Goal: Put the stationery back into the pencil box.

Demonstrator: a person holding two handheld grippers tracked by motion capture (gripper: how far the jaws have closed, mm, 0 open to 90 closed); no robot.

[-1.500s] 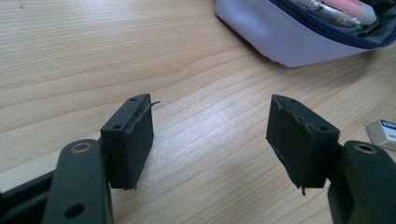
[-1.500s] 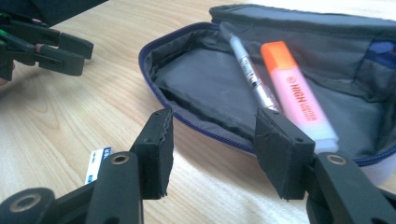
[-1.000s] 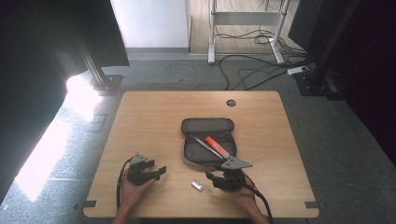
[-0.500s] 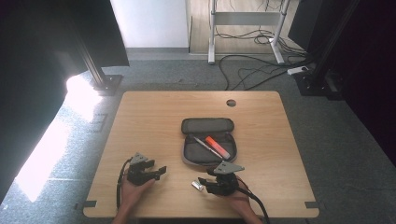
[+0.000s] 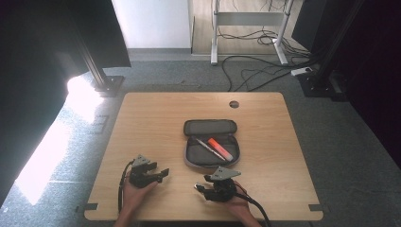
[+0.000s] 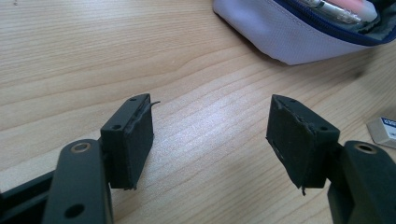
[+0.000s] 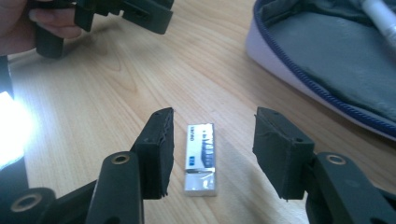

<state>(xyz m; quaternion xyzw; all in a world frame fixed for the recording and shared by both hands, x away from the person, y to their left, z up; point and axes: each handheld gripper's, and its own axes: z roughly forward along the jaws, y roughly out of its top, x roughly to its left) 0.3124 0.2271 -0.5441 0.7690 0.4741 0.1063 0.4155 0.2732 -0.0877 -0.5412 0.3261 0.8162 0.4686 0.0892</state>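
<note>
Your right gripper (image 7: 210,154) stands over the eraser (image 7: 201,158), which lies flat on the table (image 5: 156,118) just short of the open pencil case (image 5: 210,144), jaws apart on either side and not yet pressing it. The eraser's long axis runs along the jaws, toward the case's near edge, so its narrow width faces the pads (image 7: 156,149). Your left gripper (image 6: 210,140) sits released over bare wood, farther from the eraser than the right

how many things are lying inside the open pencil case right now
2: a pen and an orange highlighter, lying side by side in the open pencil case. More could be hidden under its folds.
</note>
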